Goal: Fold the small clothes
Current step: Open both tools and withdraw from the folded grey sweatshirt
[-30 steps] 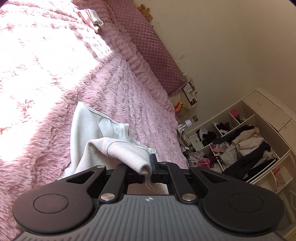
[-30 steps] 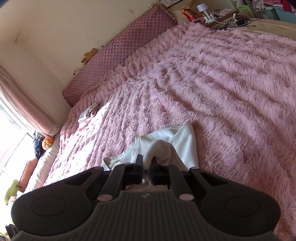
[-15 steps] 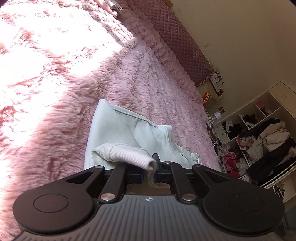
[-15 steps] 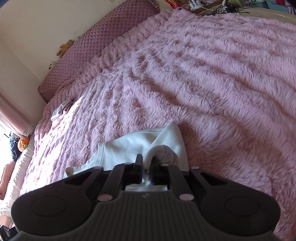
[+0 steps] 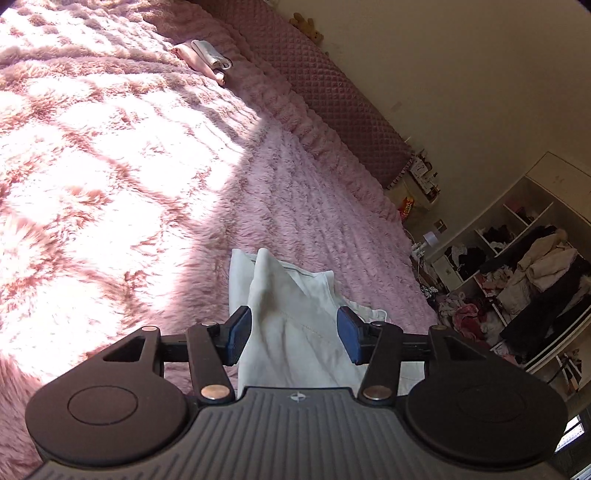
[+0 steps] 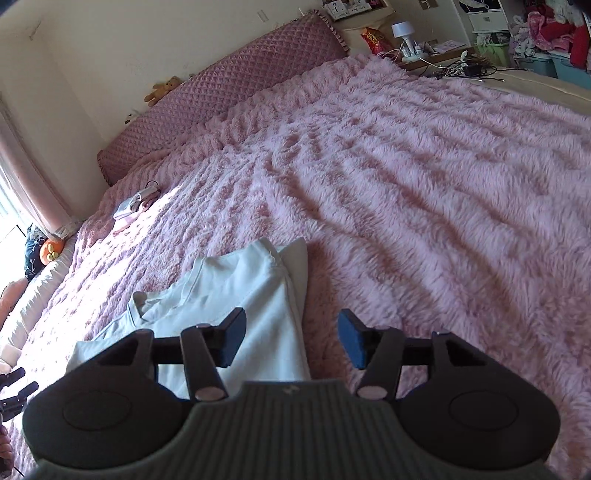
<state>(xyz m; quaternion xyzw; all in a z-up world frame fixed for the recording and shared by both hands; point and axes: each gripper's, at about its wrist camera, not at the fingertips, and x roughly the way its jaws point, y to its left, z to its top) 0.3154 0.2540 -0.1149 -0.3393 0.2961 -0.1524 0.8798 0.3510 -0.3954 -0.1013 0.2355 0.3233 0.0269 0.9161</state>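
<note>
One pink furry blanket (image 6: 424, 192) covers the bed and fills most of both views, part of it in bright sun (image 5: 92, 166). One long quilted bolster (image 6: 229, 96) runs along the wall at the bed's head. One open shelf unit (image 5: 524, 280), stuffed with heaped clothes, stands past the bed's far side in the left wrist view.

One white garment (image 6: 229, 306), the task's thing, lies on the blanket right in front of both tools, partly folded, with layers doubled over each other and a raised peak (image 5: 264, 258) at its far end. It rests on the blanket; nothing pinches it.

Two grippers are in view. The left gripper (image 5: 293, 334) has just been opening; its two blue pads (image 5: 349, 334) stand apart with the garment's cloth lying between them, loose, not pressed. The right gripper (image 6: 291, 338) has likewise just been opening; its jaws stand wide over the garment's right edge, the left pad above white cloth, the right pad (image 6: 349, 341) above bare blanket.

One small bundle of pink and white cloth (image 6: 133, 208) lies well apart, near the bolster. One small teddy (image 6: 162, 90) sits on top of the bolster. One white lamp (image 6: 402, 31) stands on the bedside table.
</note>
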